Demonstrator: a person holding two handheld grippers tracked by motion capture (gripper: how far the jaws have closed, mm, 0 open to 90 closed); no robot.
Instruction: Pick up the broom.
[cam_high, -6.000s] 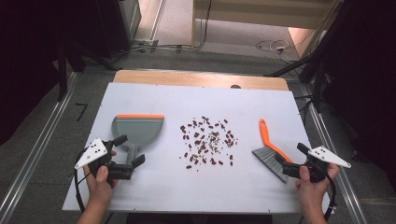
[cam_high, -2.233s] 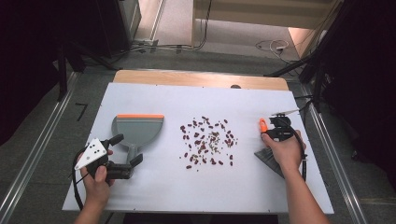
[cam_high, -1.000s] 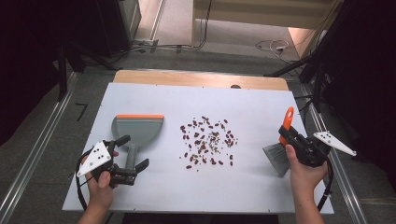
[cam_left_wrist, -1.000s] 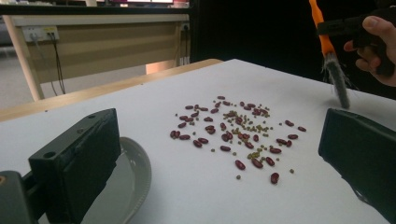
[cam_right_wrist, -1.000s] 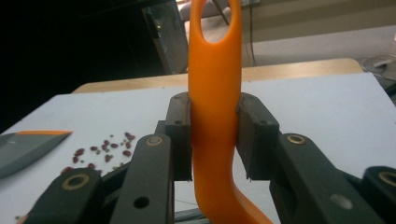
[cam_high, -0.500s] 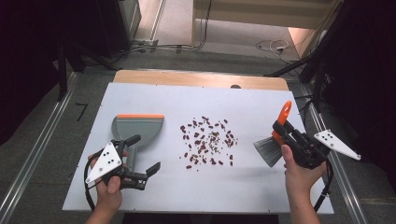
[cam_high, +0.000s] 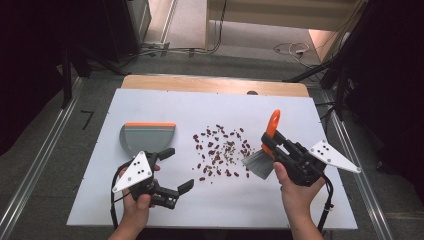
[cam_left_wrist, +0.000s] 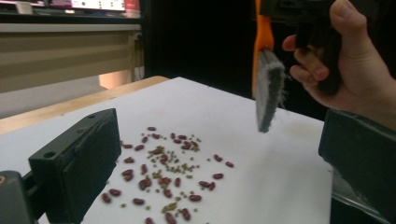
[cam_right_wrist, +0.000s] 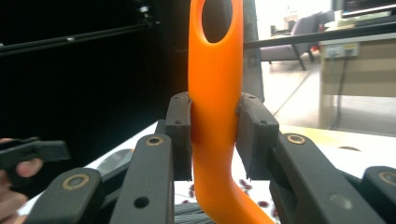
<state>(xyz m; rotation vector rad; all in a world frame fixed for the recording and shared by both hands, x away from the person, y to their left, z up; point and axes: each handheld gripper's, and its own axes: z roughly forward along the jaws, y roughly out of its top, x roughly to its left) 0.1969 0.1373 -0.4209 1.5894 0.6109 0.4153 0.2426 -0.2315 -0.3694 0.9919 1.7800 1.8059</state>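
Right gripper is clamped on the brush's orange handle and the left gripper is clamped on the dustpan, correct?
Not quite. The right gripper is clamped on the brush handle, but the left gripper is open and holds nothing; the dustpan lies on the table beyond it, as the high view shows.

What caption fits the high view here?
Right gripper lifts an orange-handled grey brush beside scattered red beans; open left gripper waits near the grey dustpan.

One brush, one dustpan, two grippers

One brush (cam_high: 264, 150), one dustpan (cam_high: 147, 137) and many scattered beans (cam_high: 222, 150), too many to count, are sitting on one tabletop (cam_high: 310, 210).
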